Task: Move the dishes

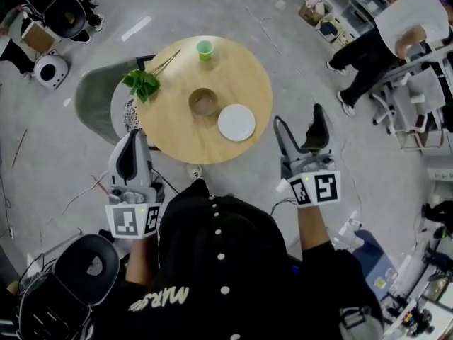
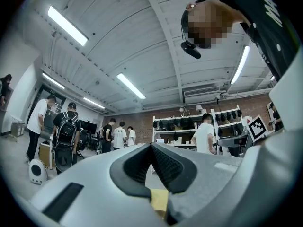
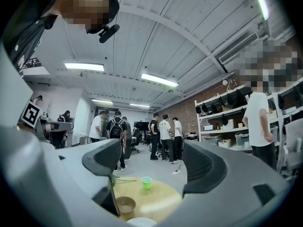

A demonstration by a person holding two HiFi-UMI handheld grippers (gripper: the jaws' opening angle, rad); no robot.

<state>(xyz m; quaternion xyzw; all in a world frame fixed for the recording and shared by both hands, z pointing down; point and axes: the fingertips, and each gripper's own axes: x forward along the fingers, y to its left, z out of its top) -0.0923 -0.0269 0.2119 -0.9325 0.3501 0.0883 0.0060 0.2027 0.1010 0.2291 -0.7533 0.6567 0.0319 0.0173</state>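
A round wooden table (image 1: 180,137) holds a brown bowl (image 1: 204,102), a white plate (image 1: 236,122), a small green cup (image 1: 204,49) and a leafy green sprig (image 1: 144,83). My left gripper (image 1: 134,137) is held near the table's near-left edge, its jaws shut on nothing. My right gripper (image 1: 298,117) is off the table's right edge, open and empty. In the right gripper view the gripper (image 3: 150,152) frames the table (image 3: 163,200), with the cup (image 3: 147,183), bowl (image 3: 125,206) and plate (image 3: 141,222) below. The left gripper (image 2: 151,147) points up and across the room.
A grey chair (image 1: 95,94) sits tucked at the table's left side. A white round device (image 1: 50,70) is on the floor at left, a black chair (image 1: 85,268) at lower left. A person (image 1: 396,30) bends at upper right. Cables cross the floor.
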